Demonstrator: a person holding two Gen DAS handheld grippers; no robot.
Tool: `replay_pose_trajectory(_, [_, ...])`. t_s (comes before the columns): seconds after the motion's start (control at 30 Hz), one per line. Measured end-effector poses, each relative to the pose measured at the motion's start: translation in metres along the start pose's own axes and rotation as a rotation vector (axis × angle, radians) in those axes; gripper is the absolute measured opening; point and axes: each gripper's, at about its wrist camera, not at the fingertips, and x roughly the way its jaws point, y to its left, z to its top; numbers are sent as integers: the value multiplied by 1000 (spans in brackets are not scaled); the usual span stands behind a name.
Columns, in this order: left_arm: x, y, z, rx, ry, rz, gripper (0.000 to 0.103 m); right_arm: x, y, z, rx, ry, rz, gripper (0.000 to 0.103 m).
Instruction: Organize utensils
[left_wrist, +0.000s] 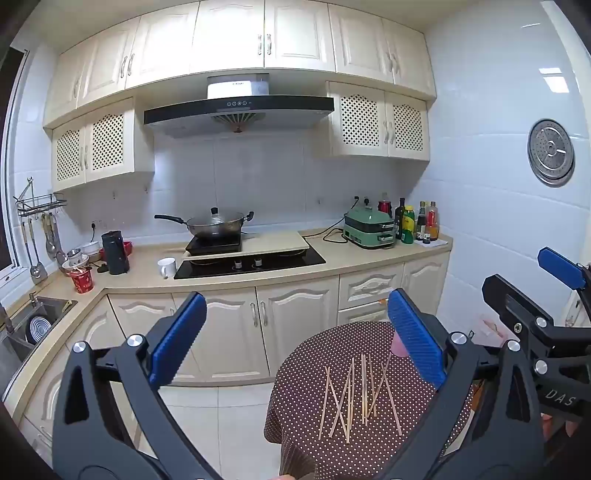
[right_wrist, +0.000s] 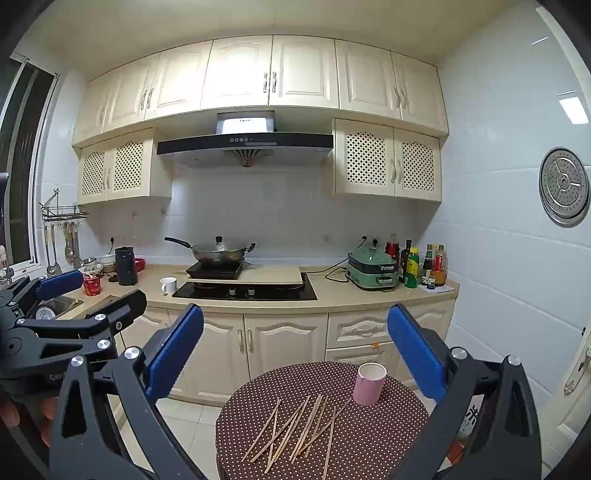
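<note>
Several thin wooden chopsticks (left_wrist: 360, 395) (right_wrist: 299, 430) lie scattered on a small round table with a brown dotted cloth (left_wrist: 314, 369) (right_wrist: 369, 443). A pink cup (right_wrist: 369, 383) stands upright at the table's far right; in the left wrist view only a sliver of the pink cup (left_wrist: 398, 345) shows behind a blue pad. My left gripper (left_wrist: 295, 339) hovers above and short of the table, open and empty. My right gripper (right_wrist: 295, 350) hangs likewise, open and empty. Each gripper shows at the other view's edge: the right gripper (left_wrist: 561, 266), the left gripper (right_wrist: 59, 284).
Behind the table runs a kitchen counter (right_wrist: 332, 291) with a stove (right_wrist: 245, 290), a lidded wok (right_wrist: 218, 253), a white mug (right_wrist: 168, 285), a green cooker (right_wrist: 373, 271) and bottles (right_wrist: 424, 266). A sink (left_wrist: 40, 321) is at the left. White tiled floor (left_wrist: 221, 413) lies left of the table.
</note>
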Motion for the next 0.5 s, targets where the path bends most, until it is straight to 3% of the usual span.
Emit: replay_pose_trajectory(0.5, [-4,21,4,-10,1,-3,96,8,6,-2,-1,10,6,96])
